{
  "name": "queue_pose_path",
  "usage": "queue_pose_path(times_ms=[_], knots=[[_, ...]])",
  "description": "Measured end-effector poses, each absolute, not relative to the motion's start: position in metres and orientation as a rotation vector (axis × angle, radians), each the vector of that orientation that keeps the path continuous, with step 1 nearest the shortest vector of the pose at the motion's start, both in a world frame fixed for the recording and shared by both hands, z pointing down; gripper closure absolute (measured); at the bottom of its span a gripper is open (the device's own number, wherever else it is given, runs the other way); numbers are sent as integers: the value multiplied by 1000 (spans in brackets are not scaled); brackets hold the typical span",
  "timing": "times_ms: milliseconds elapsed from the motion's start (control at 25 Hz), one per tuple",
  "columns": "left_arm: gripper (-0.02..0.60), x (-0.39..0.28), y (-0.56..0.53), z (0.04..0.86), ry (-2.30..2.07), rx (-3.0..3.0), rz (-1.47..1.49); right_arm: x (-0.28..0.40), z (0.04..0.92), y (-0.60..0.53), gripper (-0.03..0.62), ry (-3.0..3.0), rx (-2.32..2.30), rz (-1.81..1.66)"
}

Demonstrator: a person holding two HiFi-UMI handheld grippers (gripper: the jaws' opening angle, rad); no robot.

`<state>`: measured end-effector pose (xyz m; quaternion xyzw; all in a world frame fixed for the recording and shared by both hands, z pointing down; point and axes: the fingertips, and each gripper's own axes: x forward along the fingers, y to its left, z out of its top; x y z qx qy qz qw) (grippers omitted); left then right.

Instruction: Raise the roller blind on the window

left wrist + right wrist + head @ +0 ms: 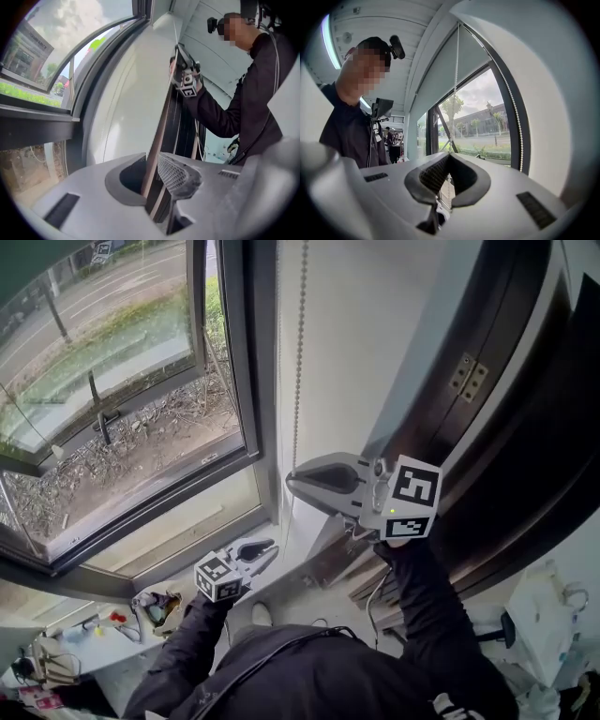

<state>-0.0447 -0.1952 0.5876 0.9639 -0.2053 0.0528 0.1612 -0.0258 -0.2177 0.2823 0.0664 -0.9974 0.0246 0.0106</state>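
Head view is showing the right gripper (292,481) fingers pinching the bead chain (299,352) and the left gripper (265,547) fingers spread and empty, so pulling too fast is probably risking a slip.

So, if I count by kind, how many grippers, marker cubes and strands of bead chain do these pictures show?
Grippers: 2, the left gripper open, the right gripper shut on one strand.
Marker cubes: 2, one on each gripper.
Bead chain strands: 2, clearest in the right gripper view.
Total: 6.
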Motion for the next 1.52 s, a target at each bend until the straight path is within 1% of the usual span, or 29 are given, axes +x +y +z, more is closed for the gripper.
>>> queue_pose_path(times_ms=[80,320,560,880,1040,1520], knots=[[499,-54,-204,557,-610,2770,64,-25,294,-219,588,-3098,219,86],[457,-63,-216,464,-596,2838,-143,-24,345,-211,588,-3109,204,292],[457,-63,-210,409,-605,2900,-254,-34,413,-197,588,-3034,222,385],[457,-36,-193,408,-523,2966,-179,-40,513,-180,588,-2866,208,459],[457,-33,-189,410,-521,2957,-150,-40,563,-168,588,-2800,195,567],[457,-38,-193,417,-565,2983,-126,-31,575,-171,588,-2763,209,484]])
